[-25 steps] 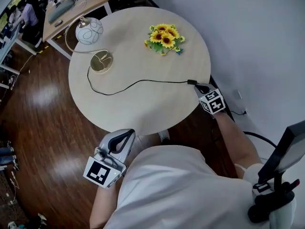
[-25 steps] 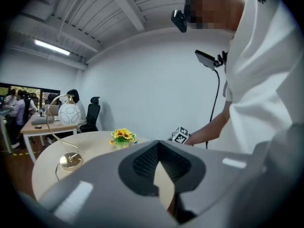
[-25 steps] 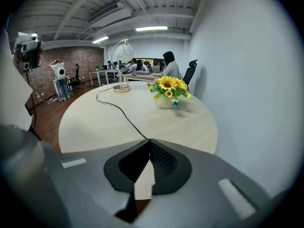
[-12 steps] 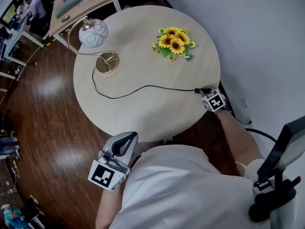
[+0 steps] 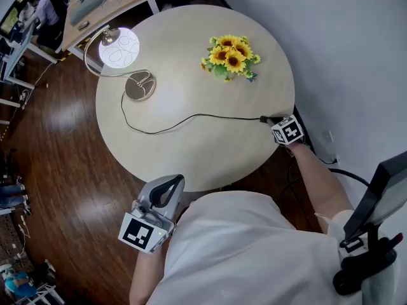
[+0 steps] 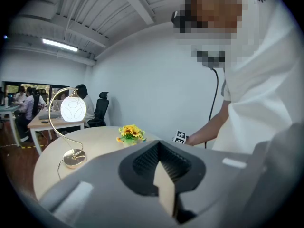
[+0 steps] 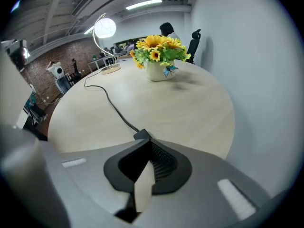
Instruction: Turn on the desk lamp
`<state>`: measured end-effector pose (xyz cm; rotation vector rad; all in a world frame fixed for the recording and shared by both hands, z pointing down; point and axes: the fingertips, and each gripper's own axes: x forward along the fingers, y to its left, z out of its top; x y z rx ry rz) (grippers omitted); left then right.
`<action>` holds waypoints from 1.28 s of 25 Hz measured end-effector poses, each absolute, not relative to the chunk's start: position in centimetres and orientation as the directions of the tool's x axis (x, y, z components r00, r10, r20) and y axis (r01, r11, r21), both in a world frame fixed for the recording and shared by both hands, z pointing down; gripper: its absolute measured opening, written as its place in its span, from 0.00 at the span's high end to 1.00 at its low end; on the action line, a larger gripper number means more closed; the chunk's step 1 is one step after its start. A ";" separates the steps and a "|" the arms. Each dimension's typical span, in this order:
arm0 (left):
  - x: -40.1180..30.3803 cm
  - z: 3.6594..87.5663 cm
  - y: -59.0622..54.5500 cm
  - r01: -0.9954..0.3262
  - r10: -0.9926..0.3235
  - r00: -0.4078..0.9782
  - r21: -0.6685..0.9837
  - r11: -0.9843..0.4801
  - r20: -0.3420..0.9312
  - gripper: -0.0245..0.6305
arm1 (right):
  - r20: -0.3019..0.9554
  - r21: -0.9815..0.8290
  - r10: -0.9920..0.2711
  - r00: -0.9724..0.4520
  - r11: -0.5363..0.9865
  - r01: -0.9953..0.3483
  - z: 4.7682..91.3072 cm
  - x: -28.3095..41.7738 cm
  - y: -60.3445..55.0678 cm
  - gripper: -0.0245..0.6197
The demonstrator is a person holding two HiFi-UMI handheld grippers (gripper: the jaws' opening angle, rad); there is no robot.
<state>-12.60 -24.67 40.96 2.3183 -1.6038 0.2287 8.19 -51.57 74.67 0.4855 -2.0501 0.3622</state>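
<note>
Evidently the switching step is at its end: in the upper left of the head view the desk lamp [image 5: 119,47] has its round globe glowing white, and it also shines in the left gripper view at the left of the frame. It stands on its brass base [image 5: 139,86] near the left rim of the round table [image 5: 191,56].

Lower down, left of centre, the left gripper [image 5: 169,186] hangs below the table's near edge, well apart from everything on it. Its own view shows the jaws pressed together with nothing between them.

From the base a black cord [image 5: 191,116] loops across the middle of the tabletop towards the right. Above it, in the upper middle, sits a pot of sunflowers [image 5: 230,57], which plays no part here.

At the right rim the cord reaches a small black inline switch [image 5: 264,119], and the right gripper [image 5: 272,121] is on it. In the right gripper view the jaws are closed tip to tip and hold nothing, with the switch [image 7: 142,135] lying just at their point. Whether the tips actually bear on it cannot be told.

With the lamp lit, the task reads as done. The next move likely calls only for lifting the right gripper straight off the switch, without dragging the cord or pressing a second time.
</note>
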 end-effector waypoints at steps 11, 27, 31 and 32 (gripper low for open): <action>-12.7 40.8 -25.5 -0.926 -0.880 0.374 0.166 -0.338 0.293 0.94 | 0.853 -0.051 -0.219 -0.474 0.869 -0.493 73.8 8.1 -51.8 0.96; -12.8 39.6 -20.9 -0.886 -0.855 0.464 0.150 -0.440 0.232 0.94 | 0.687 -0.035 -0.363 -0.629 0.849 -0.528 63.2 4.3 -42.8 0.96; -13.5 39.5 -17.7 -0.869 -0.842 0.494 0.144 -0.473 0.217 0.94 | 0.654 -0.026 -0.391 -0.647 0.844 -0.536 60.9 3.6 -38.2 0.96; -13.7 39.4 -16.8 -0.864 -0.837 0.504 0.142 -0.484 0.213 0.94 | 0.645 -0.021 -0.403 -0.649 0.840 -0.543 60.3 3.5 -37.0 0.96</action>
